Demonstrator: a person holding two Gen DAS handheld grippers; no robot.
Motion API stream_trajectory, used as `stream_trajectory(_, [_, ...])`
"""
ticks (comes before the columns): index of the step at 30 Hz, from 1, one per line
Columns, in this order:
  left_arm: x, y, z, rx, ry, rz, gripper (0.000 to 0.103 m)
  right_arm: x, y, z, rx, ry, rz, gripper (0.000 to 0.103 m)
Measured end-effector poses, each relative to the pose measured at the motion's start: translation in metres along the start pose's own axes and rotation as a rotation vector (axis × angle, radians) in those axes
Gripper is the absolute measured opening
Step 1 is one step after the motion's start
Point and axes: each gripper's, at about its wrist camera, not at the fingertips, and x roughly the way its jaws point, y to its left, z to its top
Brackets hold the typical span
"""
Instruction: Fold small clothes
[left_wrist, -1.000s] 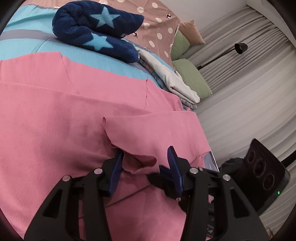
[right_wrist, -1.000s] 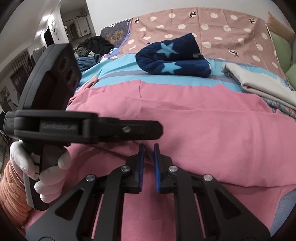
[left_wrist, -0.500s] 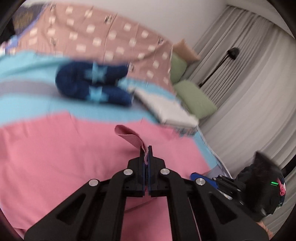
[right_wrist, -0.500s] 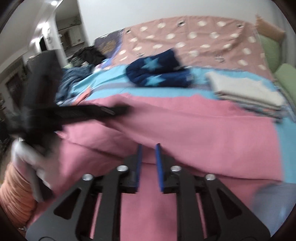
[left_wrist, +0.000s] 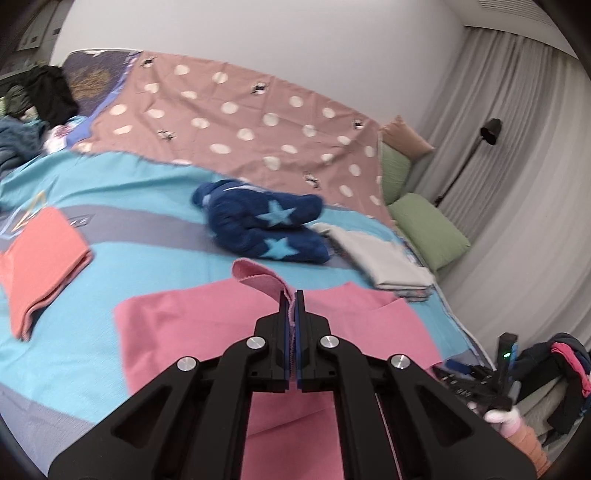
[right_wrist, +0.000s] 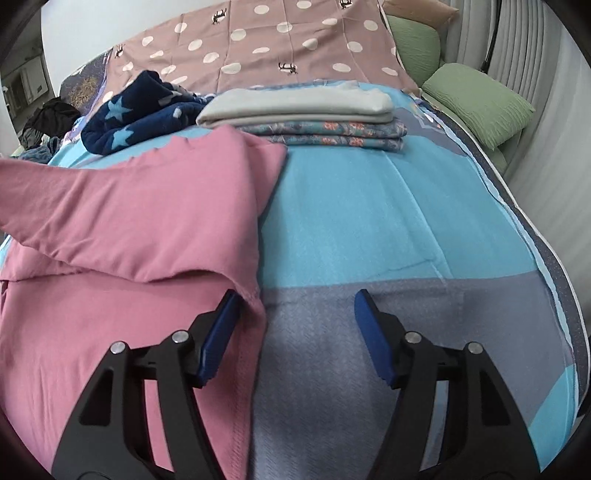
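The left tool (left_wrist: 294, 306) is clamped tight on a corner of the pink garment (left_wrist: 207, 332), with its 2 blue pads pressed together on the cloth and a raw-edged flap curling up above the tips. The rest of the garment lies spread on the bed (left_wrist: 140, 192), over a turquoise and grey striped cover. The lifted part runs up to the pinched corner.

The right tool (right_wrist: 295, 332) has just been opening and its jaws stand well apart, holding nothing. Its left pad is just beside the hem of the pink garment's (right_wrist: 140, 229) folded edge; whether it touches the cloth cannot be told. The gap between the pads looks down on the grey stripe of the bed (right_wrist: 388, 221) cover.

Beyond the garment, a navy fleece with light blue stars (left_wrist: 266, 230) lies bunched up. Just beside it is a stack of folded clothes (right_wrist: 306, 114), grey on top and floral below. A folded coral cloth (left_wrist: 40, 258) lies well apart to the left. 2 green pillows (left_wrist: 428, 229) sit near the curtain (left_wrist: 517, 184), and a spotted brown sheet (left_wrist: 240, 122) covers the far end.
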Motion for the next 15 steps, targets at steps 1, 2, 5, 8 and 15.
stream_trajectory(1, [0.000, 0.007, -0.002, -0.008, -0.001, 0.025, 0.001, 0.000, 0.002, 0.001, -0.005, -0.002, 0.004, 0.066])
stream_trajectory(2, [0.000, 0.014, -0.005, -0.018, -0.001, 0.054, 0.001, 0.001, 0.005, 0.003, -0.018, -0.006, -0.002, 0.066])
stream_trajectory(5, [0.013, 0.042, -0.021, -0.031, 0.044, 0.157, 0.002, 0.003, 0.009, 0.003, -0.037, -0.008, -0.014, 0.066])
stream_trajectory(8, [0.034, 0.060, -0.040, -0.021, 0.145, 0.279, 0.007, 0.002, 0.009, 0.000, -0.041, -0.005, -0.005, 0.067])
stream_trajectory(15, [0.025, 0.051, -0.045, 0.044, 0.109, 0.325, 0.041, 0.000, 0.002, -0.006, -0.042, 0.003, -0.005, 0.072])
